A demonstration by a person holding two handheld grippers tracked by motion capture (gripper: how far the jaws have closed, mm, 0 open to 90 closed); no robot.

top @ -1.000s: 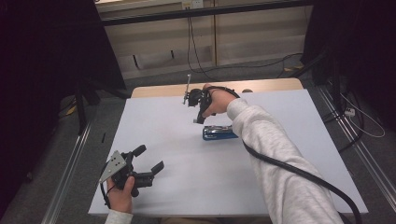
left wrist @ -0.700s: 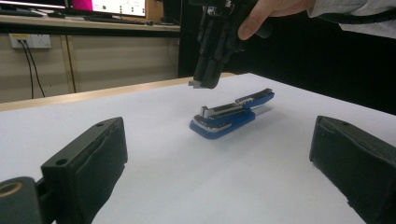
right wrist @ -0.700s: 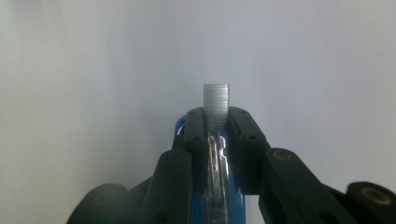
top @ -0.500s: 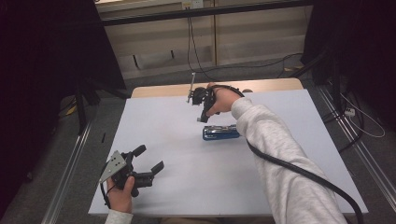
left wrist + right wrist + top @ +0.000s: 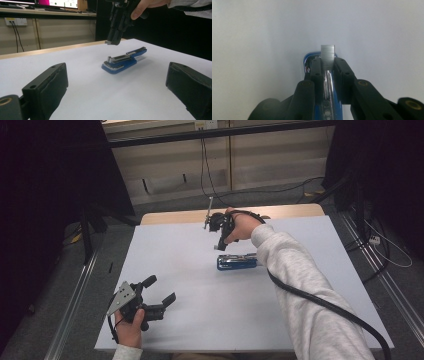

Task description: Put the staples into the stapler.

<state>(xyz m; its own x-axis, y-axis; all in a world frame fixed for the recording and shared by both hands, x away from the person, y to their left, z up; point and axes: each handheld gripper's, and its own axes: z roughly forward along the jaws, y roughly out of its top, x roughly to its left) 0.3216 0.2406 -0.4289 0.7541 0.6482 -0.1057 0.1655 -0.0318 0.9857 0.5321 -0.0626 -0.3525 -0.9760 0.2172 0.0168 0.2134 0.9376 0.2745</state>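
Stapler: a blue stapler [image 5: 237,262] is lying flat on the white worktop [image 5: 200,320], its top arm swung open so the bare metal channel is showing; this is the landmark for everything below.
Staple strip: a small silvery block of staples [image 5: 328,55] is being held directly above the stapler's front end, clear of the channel.
Right tongs: the right tongs [image 5: 220,245] are hanging just above and behind the stapler, pointing down at it, nearly closed with both jaws pinching the staple strip between them; in the left gripper view they [image 5: 113,42] are hovering above the stapler's metal end without touching it.
Right hand: the right hand [image 5: 240,226] is reaching in from beyond the stapler, a pale grey sleeve [image 5: 300,290] trailing back past it toward the near edge.
Left tongs: the left tongs [image 5: 161,295] are sitting well apart from the stapler, toward the near-left corner of the worktop, jaws spread wide and holding nothing, facing the stapler.
Left hand: the left hand [image 5: 131,325] is gripping its tool low over the worktop.
Writing: no brand or lettering is readable on the stapler.
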